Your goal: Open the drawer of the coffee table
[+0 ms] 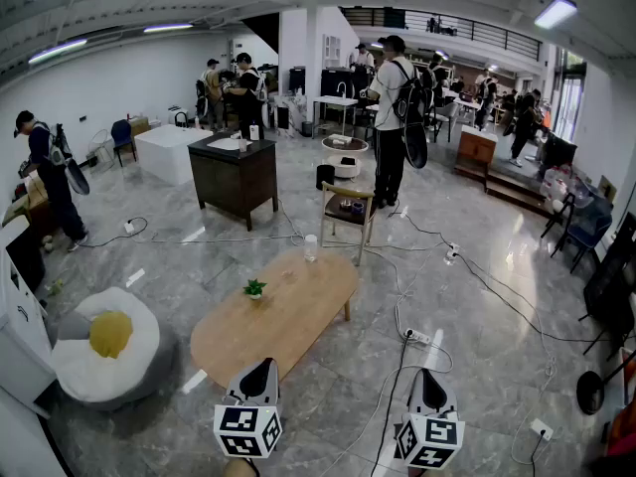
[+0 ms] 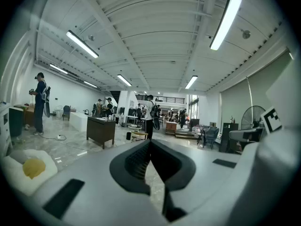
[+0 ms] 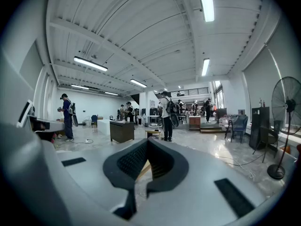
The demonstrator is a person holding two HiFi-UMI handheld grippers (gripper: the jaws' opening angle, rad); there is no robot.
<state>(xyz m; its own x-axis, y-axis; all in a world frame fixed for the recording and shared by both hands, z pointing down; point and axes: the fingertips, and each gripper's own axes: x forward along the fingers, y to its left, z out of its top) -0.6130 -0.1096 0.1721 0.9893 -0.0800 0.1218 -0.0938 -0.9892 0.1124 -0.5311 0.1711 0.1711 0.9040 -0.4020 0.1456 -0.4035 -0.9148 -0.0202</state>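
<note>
Zero progress showing: left gripper and right gripper pressed together, empty, on near side of coffee table; drawer unseen, approach and pull all left.

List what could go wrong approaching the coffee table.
Cables and a power strip cross the floor beside the coffee table: a likely trip hazard.
The left tool and right tool are both shut, so neither can grip until opened.
The small plant on top could tip if jolted.
</note>
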